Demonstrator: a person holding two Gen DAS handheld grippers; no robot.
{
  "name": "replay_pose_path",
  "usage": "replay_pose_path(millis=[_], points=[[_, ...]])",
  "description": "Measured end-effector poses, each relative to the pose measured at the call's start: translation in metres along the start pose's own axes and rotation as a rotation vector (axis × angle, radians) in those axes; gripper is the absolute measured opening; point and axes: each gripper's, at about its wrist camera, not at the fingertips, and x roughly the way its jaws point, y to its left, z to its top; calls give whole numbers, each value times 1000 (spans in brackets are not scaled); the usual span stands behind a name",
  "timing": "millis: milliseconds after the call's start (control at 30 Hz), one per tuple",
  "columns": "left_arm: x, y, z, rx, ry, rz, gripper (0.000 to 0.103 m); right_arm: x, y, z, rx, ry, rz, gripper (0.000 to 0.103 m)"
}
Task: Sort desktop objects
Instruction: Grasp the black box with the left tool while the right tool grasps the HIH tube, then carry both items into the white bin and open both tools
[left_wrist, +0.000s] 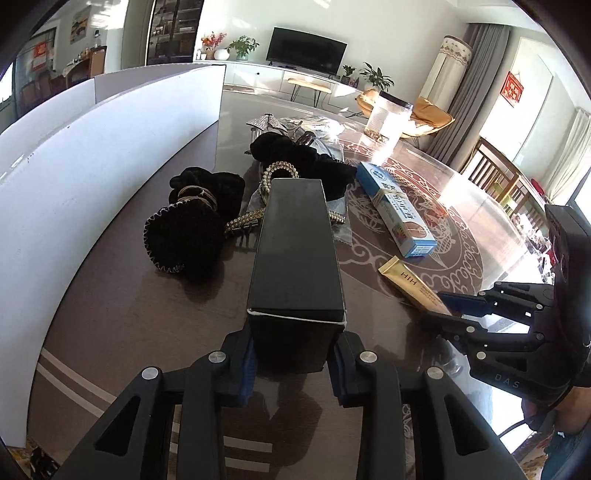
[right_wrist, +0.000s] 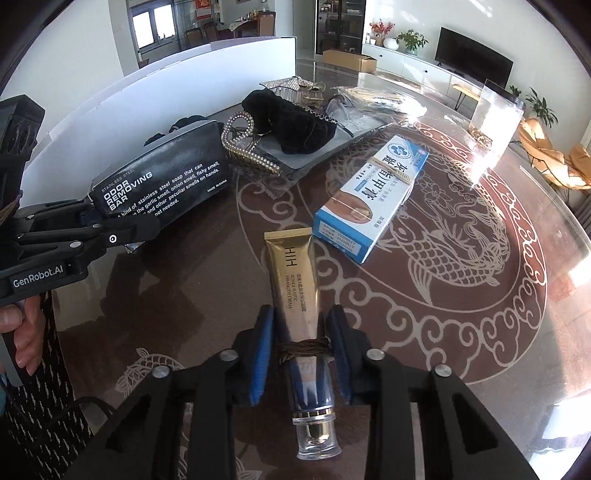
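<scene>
Left gripper clamps black box by end; right gripper clamps gold tube near cap. Risks: box may tip, snag hair ties centre-left; tube may slip.

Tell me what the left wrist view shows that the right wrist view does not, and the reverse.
Left wrist only: the black box's plain top, clamped in the left hand-held gripper. Right wrist only: the box's printed side reading ODOR REMOVING BAR, the gold tube's clear cap, and a cord wound round the tube. Both: the blue-and-white box, the black scrunchies, and the right hand-held gripper shut on the tube.
</scene>
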Motion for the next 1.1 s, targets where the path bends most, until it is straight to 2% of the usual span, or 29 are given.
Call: replay_pose_path(millis=[133, 200, 333, 433, 567, 733, 833, 933, 1000, 1100], points=[[-26, 2, -4, -27, -68, -108, 32, -14, 2, -4, 26, -21, 36, 27], [-41, 1, -8, -23, -104, -130, 32, -27, 0, -5, 64, -61, 57, 27], [-65, -1, -9, -8, -145, -107, 32, -43, -10, -1, 135, -117, 90, 27], [-86, 8, -2, -21, -172, -72, 32, -50, -10, 17, 138, -152, 111, 27], [-118, 48, 18, -104, -208, -37, 32, -58, 7, 64, 78, -208, 144, 27], [-154, 127, 45, -203, -239, 120, 32, -67, 63, 147, -16, -296, 242, 27], [-160, 180, 56, -288, -212, 204, 32, -64, 109, 200, -54, -346, 317, 27], [-151, 217, 62, -333, -159, 271, 32, -51, 155, 249, -68, -378, 395, 27], [-141, 233, 66, -352, -117, 291, 32, -29, 184, 275, -74, -356, 440, 27], [-123, 249, 69, -374, -50, 306, 32, 16, 222, 301, -101, -289, 439, 27]])
